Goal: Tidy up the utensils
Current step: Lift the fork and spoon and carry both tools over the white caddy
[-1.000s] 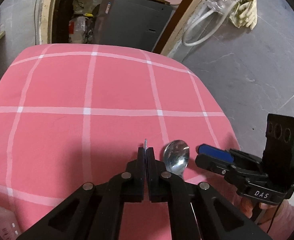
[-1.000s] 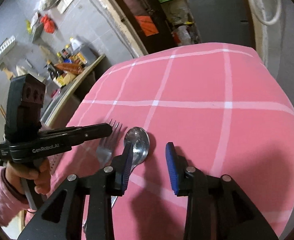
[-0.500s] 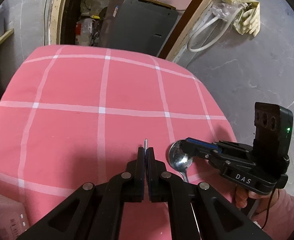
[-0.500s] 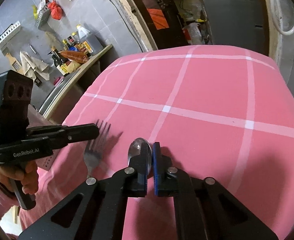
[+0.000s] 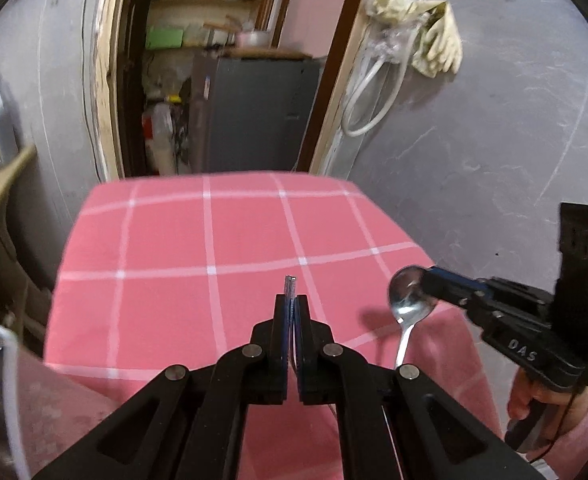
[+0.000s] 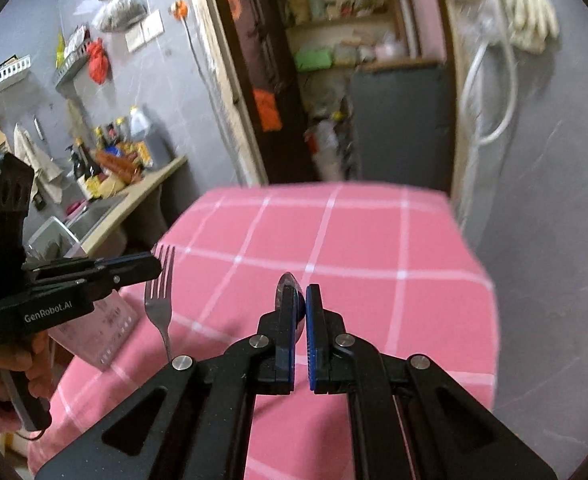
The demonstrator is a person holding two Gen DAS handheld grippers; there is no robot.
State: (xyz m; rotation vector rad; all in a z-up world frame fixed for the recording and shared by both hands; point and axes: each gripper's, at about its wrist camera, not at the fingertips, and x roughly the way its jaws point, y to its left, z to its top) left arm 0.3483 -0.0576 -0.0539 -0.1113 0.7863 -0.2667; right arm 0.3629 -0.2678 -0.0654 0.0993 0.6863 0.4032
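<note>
Right wrist — spoon [image 6: 289, 282] between jaws

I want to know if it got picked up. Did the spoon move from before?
Yes. The spoon went up off the pink checked tablecloth, clamped in the right hand-held gripper, no longer lying flat on it.

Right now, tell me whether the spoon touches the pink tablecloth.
Apart. In the left wrist view the spoon hangs from the right gripper above the tablecloth, its shadow lying separate on the cloth.
</note>
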